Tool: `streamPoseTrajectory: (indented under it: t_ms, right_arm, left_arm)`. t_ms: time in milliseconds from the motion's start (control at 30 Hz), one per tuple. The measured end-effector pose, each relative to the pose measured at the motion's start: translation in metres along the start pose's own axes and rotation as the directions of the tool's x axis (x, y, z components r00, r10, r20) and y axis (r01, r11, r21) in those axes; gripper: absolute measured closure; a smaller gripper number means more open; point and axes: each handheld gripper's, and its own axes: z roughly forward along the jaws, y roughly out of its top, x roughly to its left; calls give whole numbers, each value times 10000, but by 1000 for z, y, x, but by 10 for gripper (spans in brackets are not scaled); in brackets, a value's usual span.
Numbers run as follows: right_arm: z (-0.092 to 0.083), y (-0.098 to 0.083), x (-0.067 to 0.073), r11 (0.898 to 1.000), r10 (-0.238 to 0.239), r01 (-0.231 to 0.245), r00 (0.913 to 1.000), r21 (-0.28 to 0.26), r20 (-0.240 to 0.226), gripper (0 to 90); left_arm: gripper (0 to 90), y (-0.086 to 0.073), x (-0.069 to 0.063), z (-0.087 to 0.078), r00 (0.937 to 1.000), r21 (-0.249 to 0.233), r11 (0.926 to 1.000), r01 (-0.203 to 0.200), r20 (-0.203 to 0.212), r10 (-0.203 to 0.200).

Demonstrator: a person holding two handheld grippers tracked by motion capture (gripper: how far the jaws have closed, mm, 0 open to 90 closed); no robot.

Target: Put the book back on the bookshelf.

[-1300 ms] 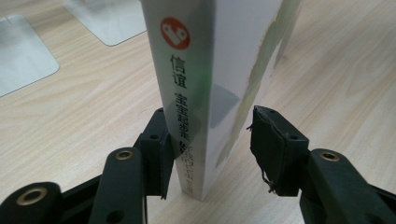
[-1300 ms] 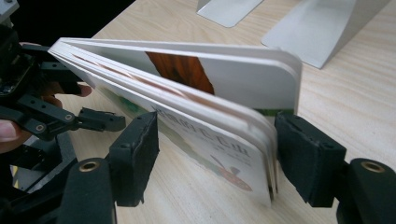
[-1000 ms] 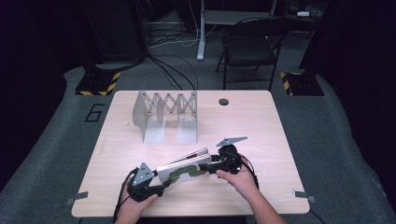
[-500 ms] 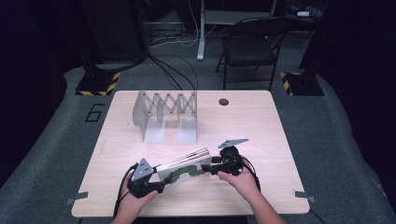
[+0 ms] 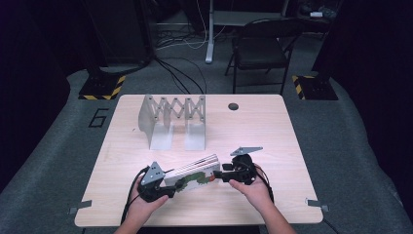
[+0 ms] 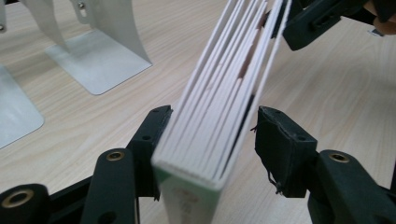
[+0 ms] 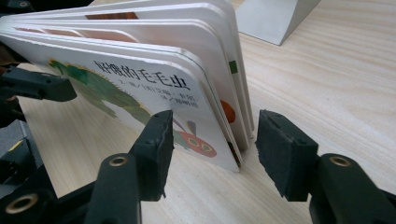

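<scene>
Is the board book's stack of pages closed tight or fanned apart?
Fanned apart: the board book shows gaps between its thick pages at the free edge.

Your board book (image 7: 140,88) has white pages and a green caterpillar with a red head; your table (image 5: 272,131) is pale woodgrain, the bookend rack (image 5: 170,119) silver-grey.

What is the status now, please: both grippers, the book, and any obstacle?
Left gripper and right gripper closing around board book, pads not yet pressing. Book on edge on table. Bookend rack stands apart, no obstacle.

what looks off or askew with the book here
The board book stands on its edge, leaning, with its thick pages fanned apart at the right claw's end. In the left claw view, one pad looks frayed.
</scene>
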Motion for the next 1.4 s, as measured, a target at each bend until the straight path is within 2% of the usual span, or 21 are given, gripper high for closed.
streamPoseTrajectory:
  t_ms: [233, 300, 400, 467, 500, 667, 733, 1067, 1267, 1300, 1400]
  right_arm:
    - [-1, 0, -1, 9999, 68, -65, 9998, -159, 207, 492]
    - [-1, 1, -2, 9996, 39, -32, 9996, -265, 266, 496]
    - [0, 2, -1, 9992, 228, -218, 9993, -337, 299, 497]
    - [1, 3, -2, 9992, 116, -105, 9995, -395, 300, 497]
    - [1, 3, -2, 9992, 111, -100, 9995, -385, 303, 497]
    - [1, 3, -2, 9991, 145, -133, 9995, -412, 294, 497]
    - [1, 3, -2, 9990, 121, -107, 9994, -433, 320, 497]
    - [-1, 2, -3, 9989, 131, -118, 9995, -465, 286, 494]
    - [0, 2, -2, 9991, 183, -172, 9994, -393, 285, 492]
    - [0, 2, -2, 9991, 173, -162, 9994, -390, 297, 492]
    - [1, 2, -2, 9991, 170, -158, 9995, -405, 278, 491]
  left_arm:
    - [560, 3, -6, -2, 9996, 134, 9998, -143, -240, 146]
    - [568, 3, -10, -2, 9987, 187, 9996, -216, -455, 224]
    - [616, 5, -16, -4, 9985, 305, 9987, -415, -334, 425]
    - [644, 5, -20, -5, 9983, 335, 9982, -505, -289, 515]
    - [658, 5, -22, -4, 9988, 259, 9988, -420, -248, 427]
    - [724, 7, -31, -4, 9986, 270, 9983, -524, 95, 522]
    - [739, 7, -34, -3, 9981, 208, 9978, -623, 12, 623]
    - [733, 10, -37, 2, 9986, 268, 9983, -519, -45, 520]
    - [701, 12, -35, 7, 9996, 259, 9994, -208, -169, 212]
    - [701, 12, -36, 8, 9996, 364, 9990, -255, -65, 257]
    - [676, 12, -38, 11, 9995, 376, 9989, -269, -151, 275]
